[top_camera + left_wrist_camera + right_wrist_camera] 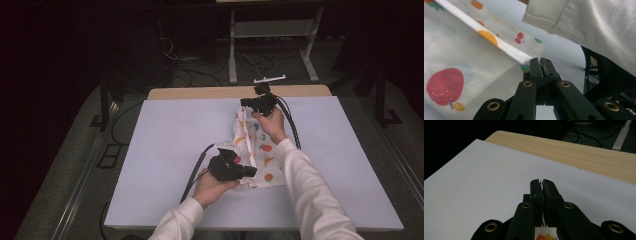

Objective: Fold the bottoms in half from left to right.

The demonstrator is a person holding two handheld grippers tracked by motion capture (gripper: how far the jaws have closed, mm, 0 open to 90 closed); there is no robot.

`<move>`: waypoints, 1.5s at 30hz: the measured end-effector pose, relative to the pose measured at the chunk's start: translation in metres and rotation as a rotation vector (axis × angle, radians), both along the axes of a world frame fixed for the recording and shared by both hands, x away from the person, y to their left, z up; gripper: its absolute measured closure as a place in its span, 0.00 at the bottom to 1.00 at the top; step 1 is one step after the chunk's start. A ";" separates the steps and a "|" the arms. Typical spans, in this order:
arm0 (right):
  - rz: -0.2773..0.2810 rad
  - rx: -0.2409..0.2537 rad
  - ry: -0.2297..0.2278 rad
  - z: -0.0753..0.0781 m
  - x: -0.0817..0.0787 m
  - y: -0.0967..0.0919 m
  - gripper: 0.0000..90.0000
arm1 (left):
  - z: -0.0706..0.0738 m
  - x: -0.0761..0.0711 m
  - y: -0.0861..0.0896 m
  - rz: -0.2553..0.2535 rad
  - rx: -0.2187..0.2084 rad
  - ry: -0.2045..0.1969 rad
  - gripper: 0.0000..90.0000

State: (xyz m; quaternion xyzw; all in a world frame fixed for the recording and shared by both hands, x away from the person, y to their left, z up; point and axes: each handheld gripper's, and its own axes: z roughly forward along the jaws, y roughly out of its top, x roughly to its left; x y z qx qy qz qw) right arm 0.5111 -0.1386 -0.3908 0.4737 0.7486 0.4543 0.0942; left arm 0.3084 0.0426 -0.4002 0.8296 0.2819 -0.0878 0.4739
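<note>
Both tools, left tool (248, 171) and right tool (243, 102), clench the fruit-print cloth (260, 150) mid-frame; keep it taut, hands level

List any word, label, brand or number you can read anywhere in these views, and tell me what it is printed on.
None: no readable text in any view.
White cotton cloth with fruit prints: pictures alone (strawberry, cherries, orange slices), no lettering.
Left black hand-held gripper and right black hand-held gripper: plain jaws with brass rivets, no markings.
White table board: blank.
</note>
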 end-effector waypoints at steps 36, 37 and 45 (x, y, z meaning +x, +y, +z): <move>0.018 -0.006 0.030 -0.016 0.006 -0.048 0.96 | -0.023 0.018 -0.068 -0.005 0.058 0.056 0.97; 0.017 -0.007 0.031 -0.017 0.006 -0.049 0.96 | -0.024 0.018 -0.070 -0.003 0.060 0.058 0.97; 0.012 -0.010 0.037 -0.022 0.007 -0.056 0.96 | -0.028 0.021 -0.085 -0.003 0.077 0.087 0.97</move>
